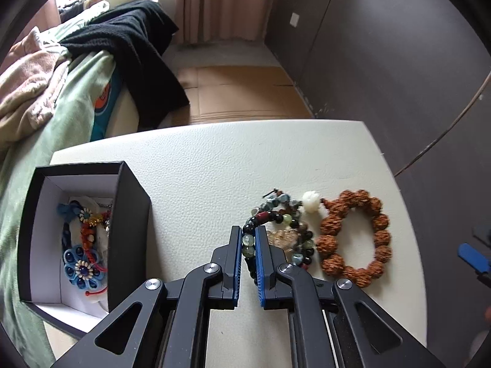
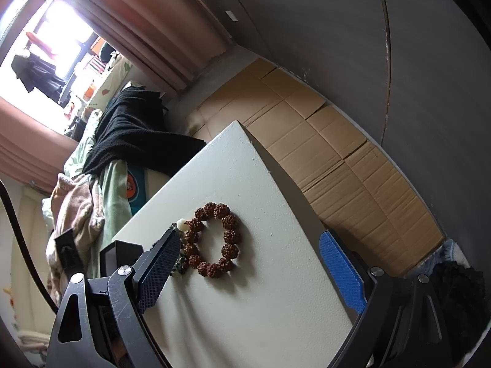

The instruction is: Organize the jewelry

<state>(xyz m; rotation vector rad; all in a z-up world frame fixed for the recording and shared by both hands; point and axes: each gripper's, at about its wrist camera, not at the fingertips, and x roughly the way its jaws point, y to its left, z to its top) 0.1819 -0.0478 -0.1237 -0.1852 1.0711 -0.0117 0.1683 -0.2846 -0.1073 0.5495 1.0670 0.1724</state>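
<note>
On the white table [image 1: 199,168] lies a mixed-colour bead bracelet [image 1: 277,217] with green, black and grey beads. My left gripper [image 1: 248,234] is shut on the bracelet's left side, its blue pads [image 1: 237,260] pressing the beads. Right of it rests a brown rough-seed bracelet [image 1: 353,239] with a white carved bead [image 1: 310,201]. A black box [image 1: 129,230] at the left holds several pieces, among them a blue flower piece [image 1: 81,268]. In the right wrist view my right gripper [image 2: 251,242] stands open above the table, the brown rough-seed bracelet [image 2: 214,240] lying between and beyond its fingers.
A bed with green and pink bedding [image 1: 40,98] and a black knitted cloth [image 1: 138,49] borders the table on the left. Flattened cardboard [image 2: 337,153] covers the floor beyond the table's far edge. A dark wall [image 1: 399,46] stands to the right.
</note>
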